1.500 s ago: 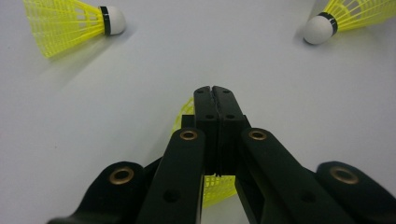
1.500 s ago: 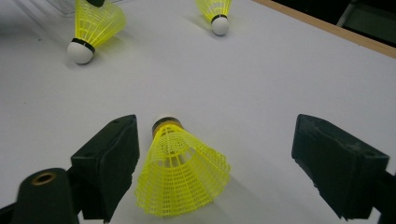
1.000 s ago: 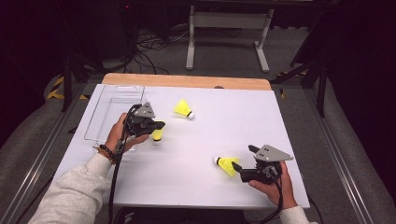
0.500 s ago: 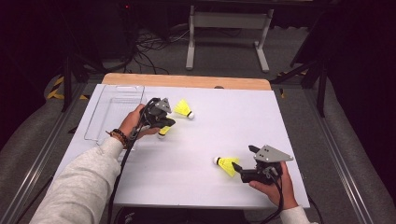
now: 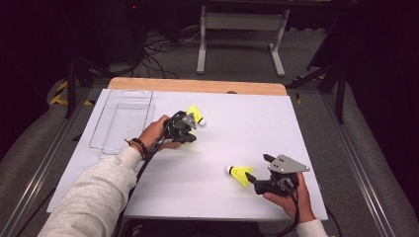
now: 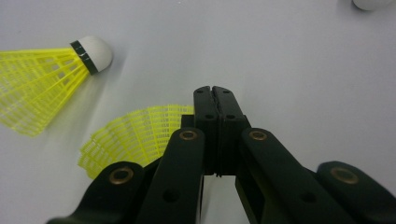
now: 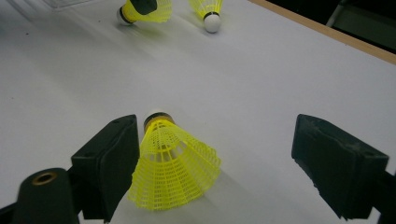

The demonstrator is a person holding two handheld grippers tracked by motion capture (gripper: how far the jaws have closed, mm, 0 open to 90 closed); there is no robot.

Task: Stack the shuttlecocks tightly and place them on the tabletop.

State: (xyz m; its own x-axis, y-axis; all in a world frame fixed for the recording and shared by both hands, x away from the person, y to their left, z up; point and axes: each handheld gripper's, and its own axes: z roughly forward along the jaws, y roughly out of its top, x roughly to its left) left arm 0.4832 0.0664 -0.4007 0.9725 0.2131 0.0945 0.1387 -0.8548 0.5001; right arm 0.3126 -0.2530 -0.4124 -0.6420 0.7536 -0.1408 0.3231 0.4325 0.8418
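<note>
Your left gripper (image 6: 215,95) sits mid-table with its jaws pressed together on the yellow skirt of a shuttlecock (image 6: 135,135), which fans out to the left of the jaws in the left gripper view. Just beyond it on the white table (image 5: 227,123) lies a second shuttlecock (image 5: 196,115), on its side with its white cork pointing away from the clear tray (image 5: 122,121) at the table's far left corner.

Your right gripper (image 7: 215,158) rests near the table's near right edge, jaws wide apart. A third shuttlecock (image 7: 173,161) lies between them, cork pointing away from you, its skirt against the left jaw and well clear of the right one. In the high view that shuttlecock (image 5: 239,174) lies just left of your right hand (image 5: 289,195).
</note>
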